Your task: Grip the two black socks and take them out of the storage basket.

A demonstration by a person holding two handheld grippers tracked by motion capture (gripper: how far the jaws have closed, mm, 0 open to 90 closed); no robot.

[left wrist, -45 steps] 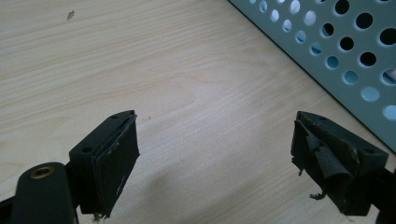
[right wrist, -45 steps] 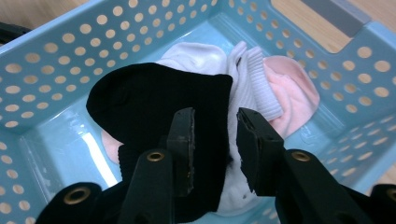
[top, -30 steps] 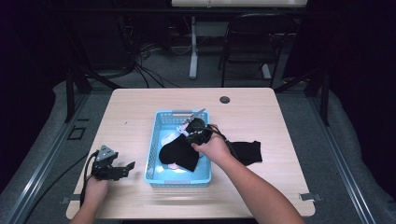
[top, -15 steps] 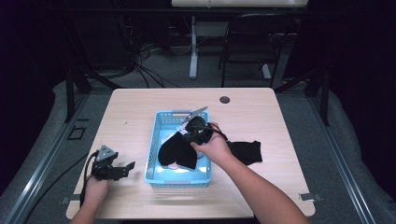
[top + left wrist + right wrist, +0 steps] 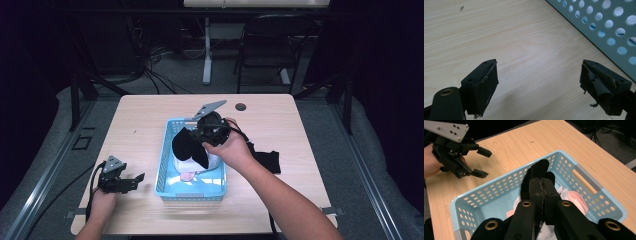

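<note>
Two grippers are working at the wooden table (image 5: 140, 125), one in each hand of the person. The right gripper (image 5: 543, 185) is pinching a black sock (image 5: 187, 146) — its jaws are pressed together on the cloth, and the sock is hanging from them above the light blue basket (image 5: 165, 165). In the right gripper view the dark fabric is sticking out past the closed jaws, over the inside of the basket. Under the sock, inside the basket, some white and pink clothes (image 5: 195, 167) are lying. The right hand (image 5: 234, 150) is holding its gripper over the far half of the basket, with the grey plate pointing up and away.

The left gripper (image 5: 131, 182) is resting low near the front left corner of the table, just beside the basket but apart from it. Its jaws are standing wide apart with nothing between them — in the left gripper view only bare wood is lying between the two pads, and the perforated wall of the basket is passing at the upper right.

Another black sock (image 5: 265, 159) is lying flat on the table to the right of the basket, partly behind the right forearm.
</note>
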